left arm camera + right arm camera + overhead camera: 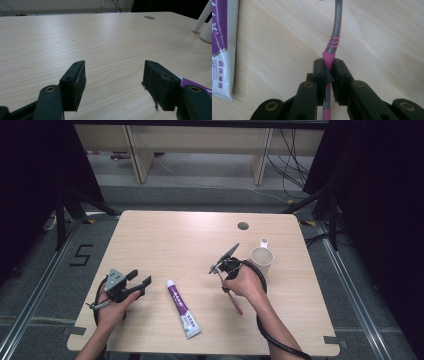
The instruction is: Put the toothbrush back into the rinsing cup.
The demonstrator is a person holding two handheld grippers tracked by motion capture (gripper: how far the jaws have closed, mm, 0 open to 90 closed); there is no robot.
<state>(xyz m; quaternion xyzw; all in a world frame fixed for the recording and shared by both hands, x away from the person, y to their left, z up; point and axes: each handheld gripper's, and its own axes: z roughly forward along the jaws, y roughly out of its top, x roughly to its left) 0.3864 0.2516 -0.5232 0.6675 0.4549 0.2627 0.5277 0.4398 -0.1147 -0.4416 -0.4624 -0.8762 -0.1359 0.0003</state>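
We note the right claw clamped tight on the pink-and-grey toothbrush, which it holds just above the table, to the right of the toothpaste tube. The cup stands further right of the tube. Left of the tube, our left claw stands wide, holding nothing.

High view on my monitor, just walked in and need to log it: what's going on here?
A person holds a claw in each hand. The right claw is shut on a pink-and-grey plastic toothbrush, near a cream plastic cup. The left claw is open. A purple-and-white toothpaste tube lies on the light wooden table.
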